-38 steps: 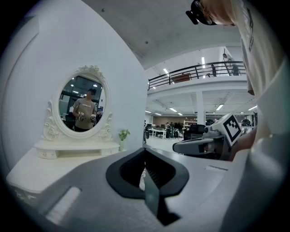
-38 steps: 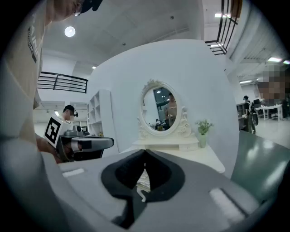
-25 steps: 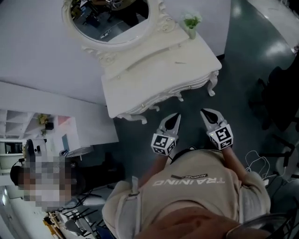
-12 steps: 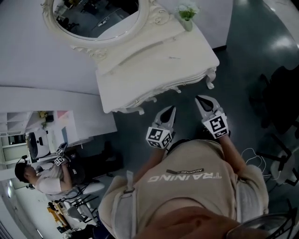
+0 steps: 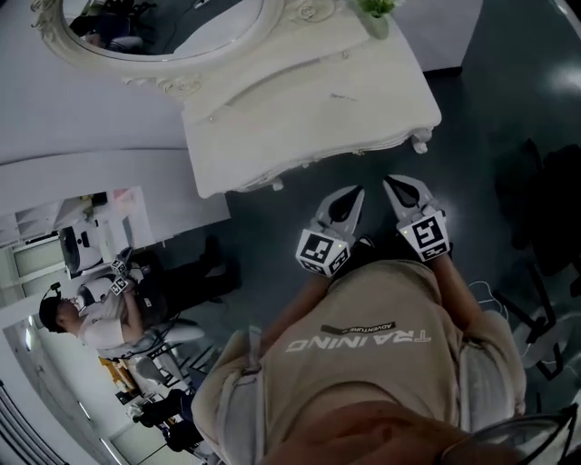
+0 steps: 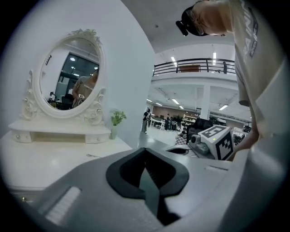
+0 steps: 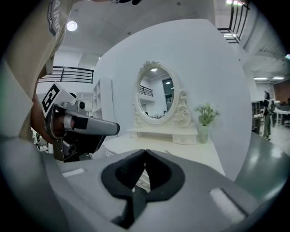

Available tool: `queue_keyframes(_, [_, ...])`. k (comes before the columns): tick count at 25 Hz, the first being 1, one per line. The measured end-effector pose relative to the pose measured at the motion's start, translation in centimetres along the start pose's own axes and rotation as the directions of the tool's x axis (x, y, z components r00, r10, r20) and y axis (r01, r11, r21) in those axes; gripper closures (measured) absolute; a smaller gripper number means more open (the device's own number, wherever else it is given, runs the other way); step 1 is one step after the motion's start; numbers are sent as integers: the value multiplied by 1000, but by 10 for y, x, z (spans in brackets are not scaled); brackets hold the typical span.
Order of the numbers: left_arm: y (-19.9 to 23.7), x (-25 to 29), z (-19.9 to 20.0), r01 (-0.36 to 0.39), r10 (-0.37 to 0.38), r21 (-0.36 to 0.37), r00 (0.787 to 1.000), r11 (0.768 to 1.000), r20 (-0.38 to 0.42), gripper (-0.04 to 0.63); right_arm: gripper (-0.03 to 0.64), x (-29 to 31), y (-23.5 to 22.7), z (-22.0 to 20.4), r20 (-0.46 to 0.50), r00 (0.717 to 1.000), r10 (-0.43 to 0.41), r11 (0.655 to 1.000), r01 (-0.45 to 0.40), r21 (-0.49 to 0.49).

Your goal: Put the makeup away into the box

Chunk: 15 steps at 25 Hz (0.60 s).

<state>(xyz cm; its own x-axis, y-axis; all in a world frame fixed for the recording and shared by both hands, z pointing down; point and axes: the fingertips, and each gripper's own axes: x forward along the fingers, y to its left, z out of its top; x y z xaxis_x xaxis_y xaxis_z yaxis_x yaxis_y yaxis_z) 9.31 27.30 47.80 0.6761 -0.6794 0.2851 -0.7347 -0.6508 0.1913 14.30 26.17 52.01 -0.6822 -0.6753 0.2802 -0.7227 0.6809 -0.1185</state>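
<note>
A white dressing table (image 5: pixel 300 127) with an oval mirror (image 5: pixel 163 27) stands ahead of me. I see no makeup box in any view. One thin small item (image 5: pixel 343 95) lies on the tabletop, too small to identify. My left gripper (image 5: pixel 354 192) and right gripper (image 5: pixel 393 183) hang side by side over the dark floor, just short of the table's front edge, both pointing at it. In the left gripper view the left gripper (image 6: pixel 145 149) has its jaws shut with nothing between them. In the right gripper view the right gripper (image 7: pixel 145 152) is shut and empty too.
A small vase with a green plant (image 5: pixel 374 18) stands at the table's far right corner. A white wall runs behind and to the left of the table. A seated person (image 5: pixel 91 309) is at the left by shelves. Dark chairs (image 5: pixel 545 209) and cables are at the right.
I have come closer to the dressing table, which now sits larger and lower in the head view. Both grippers moved forward toward its front edge and stayed shut.
</note>
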Motion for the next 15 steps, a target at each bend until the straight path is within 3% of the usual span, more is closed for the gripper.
queue_keyframes(4, [29,5,-9,-13,14,17,1000,1000,-22,589,614,28,-11,5,-9,1000,-7,1000,7,-31])
queue_keyframes(9, [69,11,-8,24,-24,-7,1000,1000,-15,589,614,53,-14,12,-59,997,-44,997,40,-72])
queue_keyframes(15, [131,16,12,125,-125,16,992,992,-5,589,614,96,-15,79,6,991,-134,981,134,-143])
